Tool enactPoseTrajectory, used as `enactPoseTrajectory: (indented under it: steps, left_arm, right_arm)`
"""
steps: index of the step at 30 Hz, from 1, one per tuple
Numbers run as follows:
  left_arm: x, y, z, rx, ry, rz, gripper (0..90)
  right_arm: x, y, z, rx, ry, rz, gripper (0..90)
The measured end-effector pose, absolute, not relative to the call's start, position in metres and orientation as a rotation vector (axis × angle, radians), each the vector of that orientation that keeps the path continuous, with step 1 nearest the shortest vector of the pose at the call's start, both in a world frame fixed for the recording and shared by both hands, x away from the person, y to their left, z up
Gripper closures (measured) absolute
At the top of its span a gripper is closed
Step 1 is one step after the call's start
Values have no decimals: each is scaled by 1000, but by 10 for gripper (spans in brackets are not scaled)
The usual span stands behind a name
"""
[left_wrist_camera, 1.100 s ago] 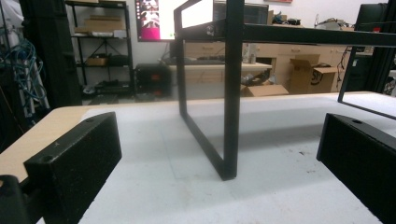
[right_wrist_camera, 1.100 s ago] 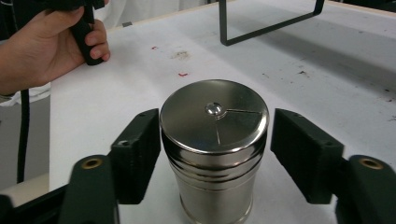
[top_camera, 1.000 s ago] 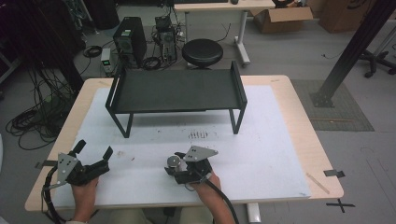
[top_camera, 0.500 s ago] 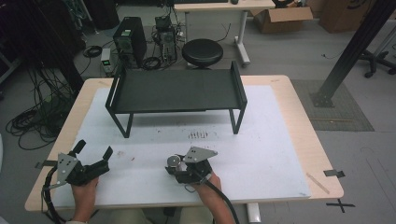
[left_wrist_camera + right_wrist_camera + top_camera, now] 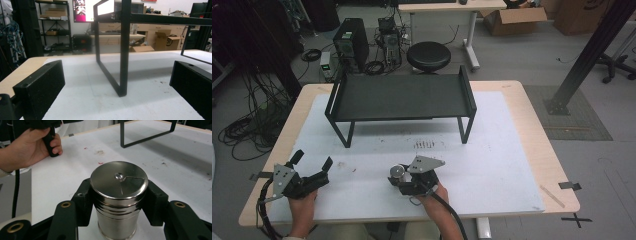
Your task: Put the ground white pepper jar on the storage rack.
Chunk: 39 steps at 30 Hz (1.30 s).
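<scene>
Our right gripper (image 5: pixel 117 202) clamps the upright steel canister (image 5: pixel 118 195) on the white mat (image 5: pixel 175 167) at the table's near edge. We judge it rigid, weighty and slick, so gripping the ribbed wall below the lid suits. Our left gripper (image 5: pixel 312 167) rests spread wide, empty. Beyond stands the black rack (image 5: pixel 402 97).

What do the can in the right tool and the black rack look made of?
Can: apparently polished steel, shown by mirror-bright reflections and a ribbed wall. Black rack: probably painted metal, with thin matte square bars. Right tool: black pads press on the can's sides.
</scene>
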State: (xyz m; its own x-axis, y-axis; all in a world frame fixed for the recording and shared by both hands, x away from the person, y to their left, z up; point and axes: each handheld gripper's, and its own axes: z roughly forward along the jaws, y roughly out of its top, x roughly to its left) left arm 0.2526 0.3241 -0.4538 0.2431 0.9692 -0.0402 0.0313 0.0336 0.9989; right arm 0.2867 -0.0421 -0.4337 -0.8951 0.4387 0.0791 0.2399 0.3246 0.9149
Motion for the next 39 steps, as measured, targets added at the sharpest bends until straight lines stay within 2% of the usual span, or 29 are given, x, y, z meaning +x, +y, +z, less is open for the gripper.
enactPoseTrajectory:
  steps: [39]
  left_arm:
    - [253, 324, -454, 1308, 1063, 983, 2]
  right_arm:
    - [303, -41, -365, 506, 2315, 1701, 488]
